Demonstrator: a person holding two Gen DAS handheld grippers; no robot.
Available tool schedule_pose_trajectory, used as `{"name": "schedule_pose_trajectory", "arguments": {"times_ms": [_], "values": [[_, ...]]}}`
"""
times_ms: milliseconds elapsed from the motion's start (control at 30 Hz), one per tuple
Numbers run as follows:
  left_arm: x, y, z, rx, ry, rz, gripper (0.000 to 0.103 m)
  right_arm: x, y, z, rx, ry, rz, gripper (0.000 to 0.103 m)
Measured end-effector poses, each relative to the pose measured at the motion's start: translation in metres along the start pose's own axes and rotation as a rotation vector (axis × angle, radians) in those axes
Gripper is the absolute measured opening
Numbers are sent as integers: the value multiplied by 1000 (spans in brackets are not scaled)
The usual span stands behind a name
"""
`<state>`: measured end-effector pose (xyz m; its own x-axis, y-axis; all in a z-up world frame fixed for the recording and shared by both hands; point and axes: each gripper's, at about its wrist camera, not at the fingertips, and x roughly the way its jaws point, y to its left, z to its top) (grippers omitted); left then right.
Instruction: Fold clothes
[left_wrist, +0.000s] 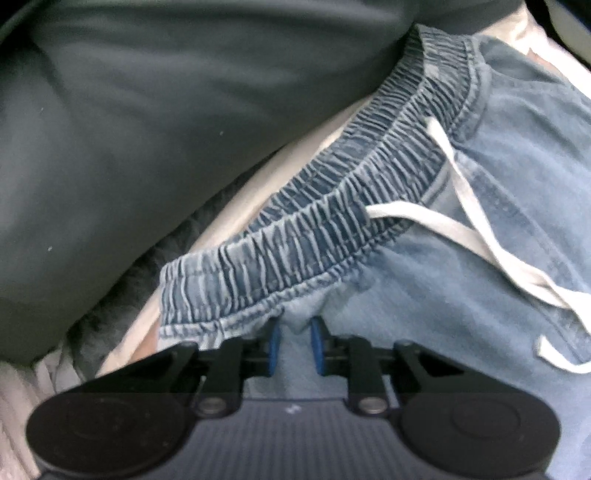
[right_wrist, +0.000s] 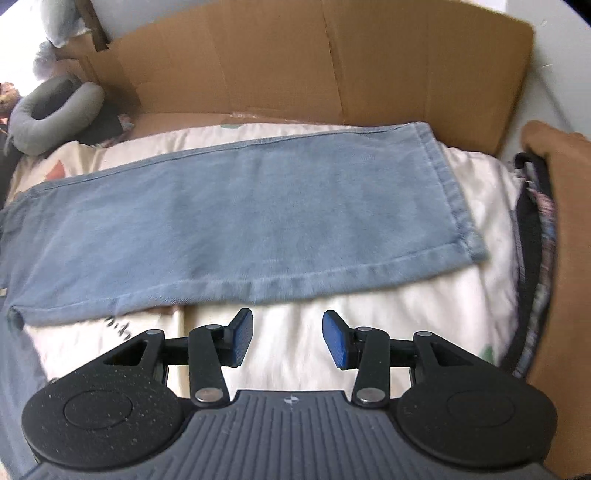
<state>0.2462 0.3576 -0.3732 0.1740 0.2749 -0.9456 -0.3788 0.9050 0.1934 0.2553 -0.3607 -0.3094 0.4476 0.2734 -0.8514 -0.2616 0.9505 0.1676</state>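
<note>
Light blue jeans lie on cream bedding. In the left wrist view their gathered elastic waistband (left_wrist: 295, 229) runs diagonally, and a white drawstring (left_wrist: 461, 221) trails to the right. My left gripper (left_wrist: 296, 343) is shut on a fold of the denim just below the waistband, with cloth bunched between the blue pads. In the right wrist view a jeans leg (right_wrist: 236, 221) lies flat across the bed with its hem (right_wrist: 458, 199) at the right. My right gripper (right_wrist: 288, 339) hovers open over the bedding just in front of the leg's near edge, with nothing between its fingers.
A dark grey-green cloth (left_wrist: 147, 110) fills the left wrist view's upper left. Brown cardboard (right_wrist: 314, 66) stands behind the cream bedding (right_wrist: 406, 295). A grey neck pillow (right_wrist: 48, 118) lies far left. A dark patterned garment (right_wrist: 535, 258) and a brown cushion (right_wrist: 565, 258) sit at the right.
</note>
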Motion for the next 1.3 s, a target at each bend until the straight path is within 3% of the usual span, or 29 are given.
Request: {"name": "schedule_pose_trajectory", "arguments": {"times_ms": [133, 300, 433, 900, 1300], "values": [[-15, 4, -2, 5, -7, -23, 37, -28, -9, -7, 1, -12, -2, 49], [-32, 12, -6, 1, -1, -39, 39, -62, -23, -16, 27, -36, -7, 49], [-53, 18, -22, 1, -12, -53, 48, -86, -32, -28, 33, -46, -4, 49], [-125, 18, -59, 55, -73, -116, 49, -161, -64, -88, 26, -67, 43, 49], [-159, 38, -101, 15, -92, -157, 53, -188, -89, -180, 117, 31, 112, 49]]}}
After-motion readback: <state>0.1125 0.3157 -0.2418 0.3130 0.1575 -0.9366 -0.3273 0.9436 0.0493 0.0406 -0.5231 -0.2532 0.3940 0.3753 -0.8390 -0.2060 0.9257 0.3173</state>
